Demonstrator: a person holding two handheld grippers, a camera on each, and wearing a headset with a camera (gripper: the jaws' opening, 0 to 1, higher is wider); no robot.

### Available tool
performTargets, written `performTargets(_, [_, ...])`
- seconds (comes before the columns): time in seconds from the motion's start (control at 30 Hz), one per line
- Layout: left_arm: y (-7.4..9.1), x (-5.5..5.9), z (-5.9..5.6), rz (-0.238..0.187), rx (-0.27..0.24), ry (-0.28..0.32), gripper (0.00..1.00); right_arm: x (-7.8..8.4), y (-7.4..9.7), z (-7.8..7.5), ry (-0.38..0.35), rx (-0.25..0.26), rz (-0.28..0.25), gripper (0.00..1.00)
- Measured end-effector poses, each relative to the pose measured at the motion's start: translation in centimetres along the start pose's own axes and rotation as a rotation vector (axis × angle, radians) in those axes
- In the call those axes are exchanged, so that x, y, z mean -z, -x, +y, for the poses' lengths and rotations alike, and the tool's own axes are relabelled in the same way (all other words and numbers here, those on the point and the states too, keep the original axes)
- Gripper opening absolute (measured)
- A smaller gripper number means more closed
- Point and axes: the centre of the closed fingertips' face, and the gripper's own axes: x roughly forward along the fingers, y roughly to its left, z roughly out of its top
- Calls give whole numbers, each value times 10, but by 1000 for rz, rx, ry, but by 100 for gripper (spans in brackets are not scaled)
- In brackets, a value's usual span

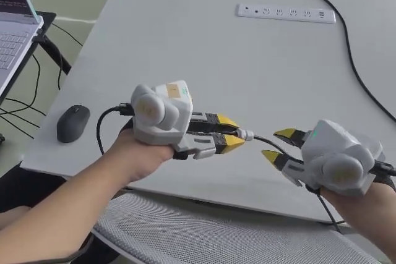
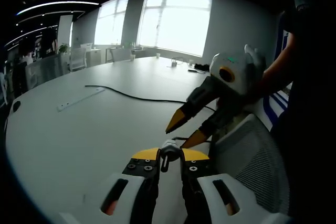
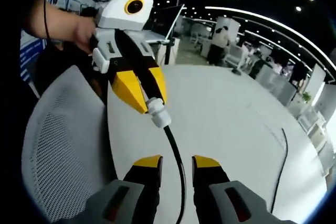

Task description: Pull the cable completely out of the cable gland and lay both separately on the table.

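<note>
My left gripper (image 1: 235, 133) is shut on a small white cable gland (image 1: 245, 134), held above the table's near edge. A black cable (image 1: 263, 140) runs out of the gland to the right and passes between the yellow-tipped jaws of my right gripper (image 1: 278, 144), which is open. In the left gripper view the gland (image 2: 170, 148) sits pinched at my left gripper's (image 2: 170, 156) tips, with the right gripper (image 2: 184, 132) just beyond. In the right gripper view the cable (image 3: 170, 137) hangs from the gland (image 3: 158, 114) down into the gap of my right gripper (image 3: 177, 162), whose jaws stand apart from it.
On the white table (image 1: 185, 47) a white power strip (image 1: 286, 13) lies at the back, with a black cord (image 1: 352, 60) trailing right. A black mouse (image 1: 73, 122) sits near the left edge, a laptop (image 1: 15, 23) beyond it. A mesh chair (image 1: 204, 233) is below the grippers.
</note>
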Motion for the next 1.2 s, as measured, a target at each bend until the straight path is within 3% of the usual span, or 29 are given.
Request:
performTargets(0.13, [0, 1, 2, -1, 5, 2, 15, -17, -2, 9, 82, -25, -26, 17])
performTargets(0.23, [0, 2, 3, -1, 6, 5, 15, -21, -4, 10, 119, -31, -20, 14])
performTargets(0.53, [-1, 7, 5, 3, 11, 11, 15, -17, -8, 7, 228, -37, 17, 4])
performTargets(1.2, [-6, 8, 2, 5, 13, 14, 15, -15, -7, 10, 198, -52, 2, 0])
